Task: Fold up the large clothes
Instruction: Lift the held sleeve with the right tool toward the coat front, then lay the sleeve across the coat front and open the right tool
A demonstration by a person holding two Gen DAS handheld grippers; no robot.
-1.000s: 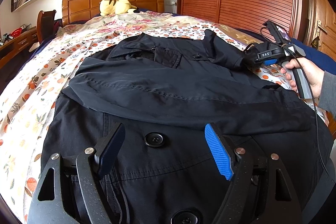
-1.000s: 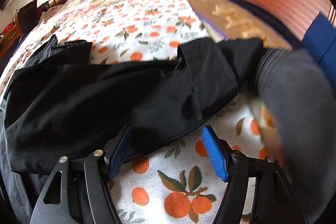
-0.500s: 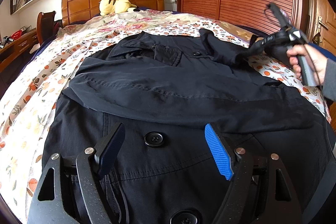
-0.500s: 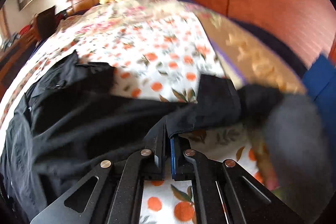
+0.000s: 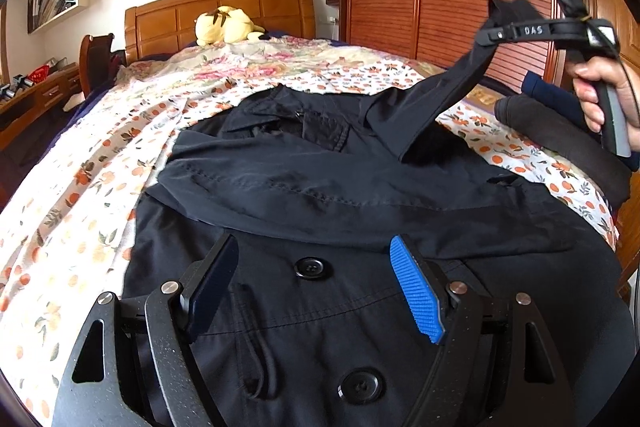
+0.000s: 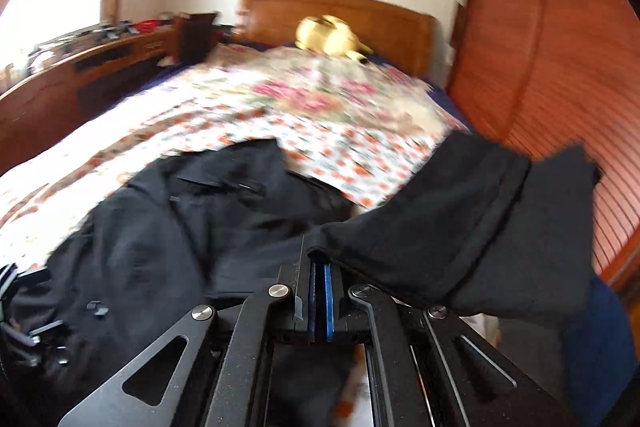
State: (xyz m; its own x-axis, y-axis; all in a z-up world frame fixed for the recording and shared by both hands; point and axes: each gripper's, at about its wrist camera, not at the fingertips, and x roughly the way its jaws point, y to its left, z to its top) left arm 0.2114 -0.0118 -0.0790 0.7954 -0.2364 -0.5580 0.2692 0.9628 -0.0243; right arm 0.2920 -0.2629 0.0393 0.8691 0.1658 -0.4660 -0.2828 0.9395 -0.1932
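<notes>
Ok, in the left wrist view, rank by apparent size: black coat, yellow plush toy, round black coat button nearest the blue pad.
1. Black coat, largest.
2. Yellow plush toy; it lies farther off, so true size is unsure.
3. Round black coat button.

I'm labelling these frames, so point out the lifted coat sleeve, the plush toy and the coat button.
coat sleeve (image 5: 436, 107), left wrist view, mid-sleeve
plush toy (image 5: 224, 25), left wrist view, body
coat button (image 5: 310, 268), left wrist view, centre
</notes>
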